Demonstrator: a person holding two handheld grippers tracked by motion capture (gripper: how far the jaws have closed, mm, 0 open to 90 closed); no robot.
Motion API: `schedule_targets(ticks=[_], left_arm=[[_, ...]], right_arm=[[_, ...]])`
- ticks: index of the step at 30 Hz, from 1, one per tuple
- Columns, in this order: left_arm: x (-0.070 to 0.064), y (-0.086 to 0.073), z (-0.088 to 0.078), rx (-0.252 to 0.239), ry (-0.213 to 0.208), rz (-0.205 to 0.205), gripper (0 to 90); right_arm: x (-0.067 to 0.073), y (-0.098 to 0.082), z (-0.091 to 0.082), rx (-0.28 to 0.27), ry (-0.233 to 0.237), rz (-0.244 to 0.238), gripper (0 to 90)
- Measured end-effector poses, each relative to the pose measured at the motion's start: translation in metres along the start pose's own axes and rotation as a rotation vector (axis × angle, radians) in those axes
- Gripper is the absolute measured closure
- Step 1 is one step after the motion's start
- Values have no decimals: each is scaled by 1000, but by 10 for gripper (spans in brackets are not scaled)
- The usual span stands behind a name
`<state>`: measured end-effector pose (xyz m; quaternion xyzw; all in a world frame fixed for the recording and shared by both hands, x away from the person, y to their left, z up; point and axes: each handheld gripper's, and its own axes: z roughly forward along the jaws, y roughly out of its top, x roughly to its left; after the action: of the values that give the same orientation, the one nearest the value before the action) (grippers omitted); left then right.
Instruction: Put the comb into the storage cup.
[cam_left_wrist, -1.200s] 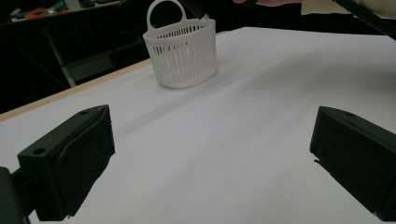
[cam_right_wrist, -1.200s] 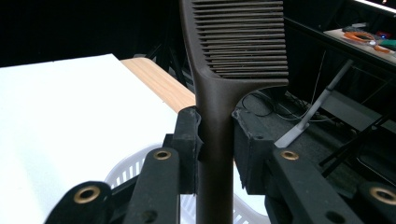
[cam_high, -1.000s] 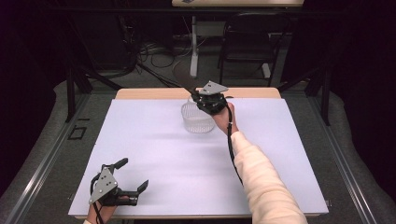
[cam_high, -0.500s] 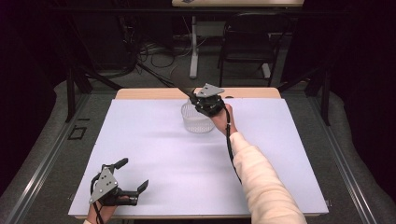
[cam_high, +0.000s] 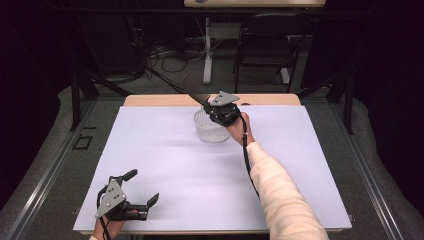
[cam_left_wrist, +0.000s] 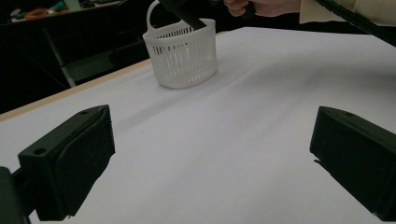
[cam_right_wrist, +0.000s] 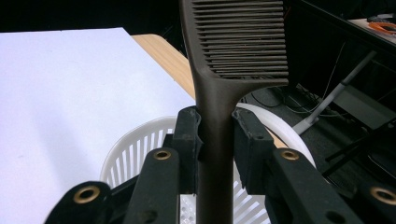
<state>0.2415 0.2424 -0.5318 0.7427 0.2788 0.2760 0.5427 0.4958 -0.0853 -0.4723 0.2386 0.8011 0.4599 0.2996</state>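
A black comb (cam_right_wrist: 233, 42) with fine teeth is clamped by its handle between the jaws of my right gripper (cam_right_wrist: 217, 140). That gripper (cam_high: 214, 109) hovers over the far rim of a white slotted basket (cam_high: 210, 131) at the back middle of the table. The comb (cam_high: 197, 94) slants up and away to the far left. My left gripper (cam_high: 142, 186) rests at the near left corner, open, nothing between its jaws. From the left gripper (cam_left_wrist: 215, 158), the basket (cam_left_wrist: 182, 56) stands far ahead with the comb (cam_left_wrist: 187, 14) above it.
A white sheet (cam_high: 165, 165) covers the table, with a strip of bare wood (cam_high: 150, 100) along the far edge. The person's sleeved right forearm (cam_high: 272, 185) crosses the right half. Dark floor, cables and chair legs lie beyond the table.
My right gripper has shifted slightly left above the basket, and the comb now sticks out further to the far left. The left gripper has stayed put.
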Motion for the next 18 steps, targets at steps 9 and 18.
schedule_targets(ticks=[9,18], left_arm=[[0,0,0,-1,1,2,1],[0,0,0,0,0,5,1]], right_arm=[[1,-1,0,7,7,-9,724],[2,-6,1,15,21,-1,724]])
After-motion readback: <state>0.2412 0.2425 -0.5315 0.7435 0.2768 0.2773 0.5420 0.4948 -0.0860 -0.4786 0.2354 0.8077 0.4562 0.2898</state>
